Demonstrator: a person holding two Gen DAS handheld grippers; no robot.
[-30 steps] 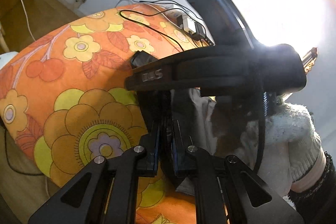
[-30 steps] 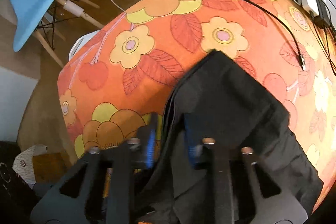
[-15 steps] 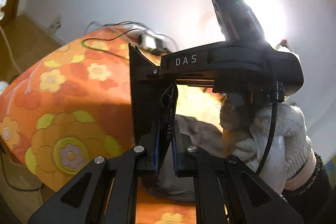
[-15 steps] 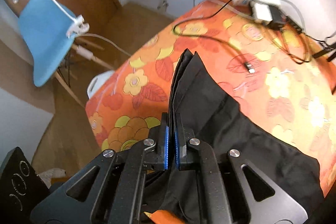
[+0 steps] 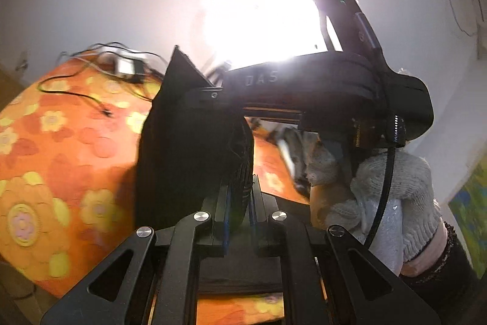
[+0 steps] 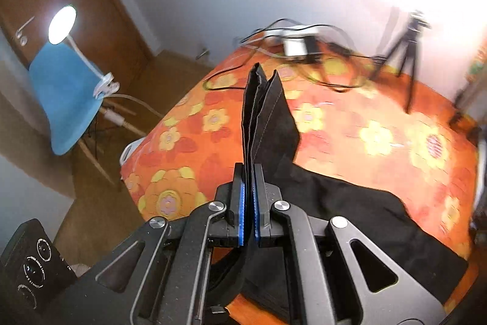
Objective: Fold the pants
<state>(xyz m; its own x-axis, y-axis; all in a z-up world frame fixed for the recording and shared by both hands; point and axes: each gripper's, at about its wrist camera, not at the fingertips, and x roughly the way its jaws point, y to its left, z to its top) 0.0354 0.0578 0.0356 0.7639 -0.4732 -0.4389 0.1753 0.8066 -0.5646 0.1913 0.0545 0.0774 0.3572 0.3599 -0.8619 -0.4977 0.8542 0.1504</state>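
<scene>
The black pants [image 6: 274, 124] are held partly lifted above a table covered by an orange flowered cloth [image 6: 380, 136]; one doubled edge stands upright in the air, while the rest of the fabric trails down and lies spread on the cloth towards the near right. That raised edge is pinched between the blue-padded fingers of the right gripper [image 6: 248, 203], whose jaws are clenched on several layers. In the left wrist view, another bunched part of the same pants [image 5: 188, 148] is clamped by the left gripper [image 5: 239, 215], its jaws likewise closed on the fabric. The right gripper's black body [image 5: 319, 93] is seen just beyond, held by a hand in a white knitted glove [image 5: 392, 197].

A fold-over appears to be under way, with one end of the garment raised for carrying across the part at rest. For this to be done well, both held corners should be kept level and the edge between them taut, so that the layers are laid flat and edges are matched. The fabric should be lowered before either grip is eased. Care is advised near the cables [image 6: 304, 63], the white adapter [image 6: 296, 46] and the small tripod [image 6: 408, 51] at the far side, which could be snagged. A blue chair [image 6: 64, 93] with a clip lamp [image 6: 62, 25] stands well apart.
</scene>
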